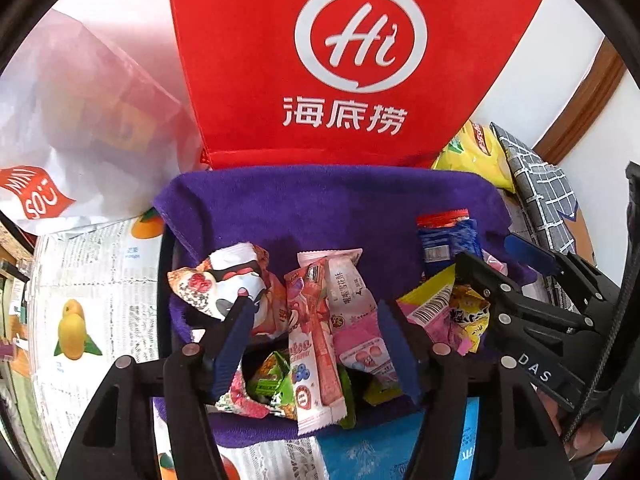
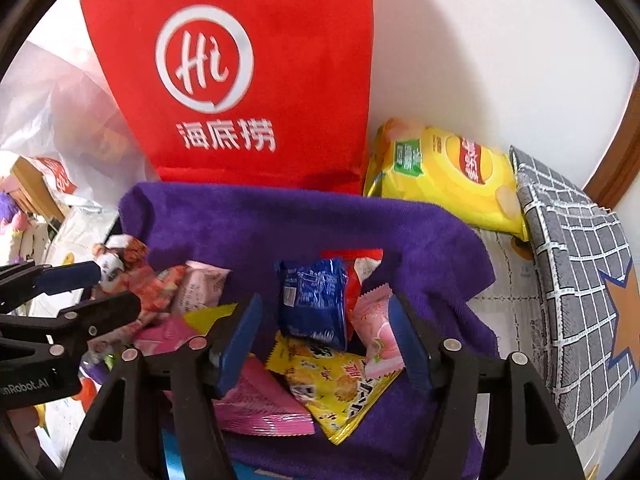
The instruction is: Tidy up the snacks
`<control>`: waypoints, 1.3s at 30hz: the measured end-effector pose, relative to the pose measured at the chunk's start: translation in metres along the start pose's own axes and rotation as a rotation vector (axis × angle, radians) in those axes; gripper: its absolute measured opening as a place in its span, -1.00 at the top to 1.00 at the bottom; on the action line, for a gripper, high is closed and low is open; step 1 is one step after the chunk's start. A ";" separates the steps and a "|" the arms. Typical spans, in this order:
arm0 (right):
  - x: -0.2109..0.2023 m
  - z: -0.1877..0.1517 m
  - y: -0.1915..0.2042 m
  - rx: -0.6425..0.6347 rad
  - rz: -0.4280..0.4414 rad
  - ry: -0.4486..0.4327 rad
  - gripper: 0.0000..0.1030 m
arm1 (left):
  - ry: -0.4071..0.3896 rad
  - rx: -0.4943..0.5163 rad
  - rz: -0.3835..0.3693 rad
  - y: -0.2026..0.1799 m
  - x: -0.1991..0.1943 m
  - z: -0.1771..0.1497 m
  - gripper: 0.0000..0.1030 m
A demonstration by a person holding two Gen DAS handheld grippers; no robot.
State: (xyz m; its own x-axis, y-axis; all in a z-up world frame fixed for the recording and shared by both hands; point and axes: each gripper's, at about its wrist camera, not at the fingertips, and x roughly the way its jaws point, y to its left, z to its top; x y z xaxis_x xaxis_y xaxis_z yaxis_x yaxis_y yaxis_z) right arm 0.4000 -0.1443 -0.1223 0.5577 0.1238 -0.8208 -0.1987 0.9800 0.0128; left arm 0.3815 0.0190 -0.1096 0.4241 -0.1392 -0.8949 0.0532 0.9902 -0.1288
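A basket lined with a purple cloth (image 1: pixel 320 200) (image 2: pixel 280 224) holds several small snack packets. My left gripper (image 1: pixel 316 312) is open above the left part of the pile, over a long pink strawberry packet (image 1: pixel 320 344) and a white-and-pink packet (image 1: pixel 352 292); a panda-print packet (image 1: pixel 224 284) lies by its left finger. My right gripper (image 2: pixel 324 320) is open above the right part, over a blue packet (image 2: pixel 312 300), a yellow biscuit packet (image 2: pixel 332 384) and a pink packet (image 2: pixel 376 332). Each gripper shows in the other's view, the right one (image 1: pixel 520 280) and the left one (image 2: pixel 80 292).
A red Haidilao bag (image 1: pixel 340 60) (image 2: pixel 240 80) stands behind the basket. A yellow crisps bag (image 2: pixel 448 176) and a grey checked pouch (image 2: pixel 576 280) lie to the right. A white plastic bag (image 1: pixel 80 120) is at the left. A fruit-print cloth (image 1: pixel 88 300) covers the table.
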 end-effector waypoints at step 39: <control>-0.236 -0.166 0.021 0.084 -0.054 -0.245 -0.88 | -0.401 0.037 0.048 -0.034 -0.214 -0.188 -0.57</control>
State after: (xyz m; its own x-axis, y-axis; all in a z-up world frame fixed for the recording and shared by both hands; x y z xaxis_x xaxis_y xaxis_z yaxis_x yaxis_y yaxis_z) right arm 0.1302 -0.1790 -0.0235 0.7464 0.0947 -0.6588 -0.1011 0.9945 0.0284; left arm 0.1193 0.0139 0.0056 0.7457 -0.0866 -0.6606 0.0543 0.9961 -0.0692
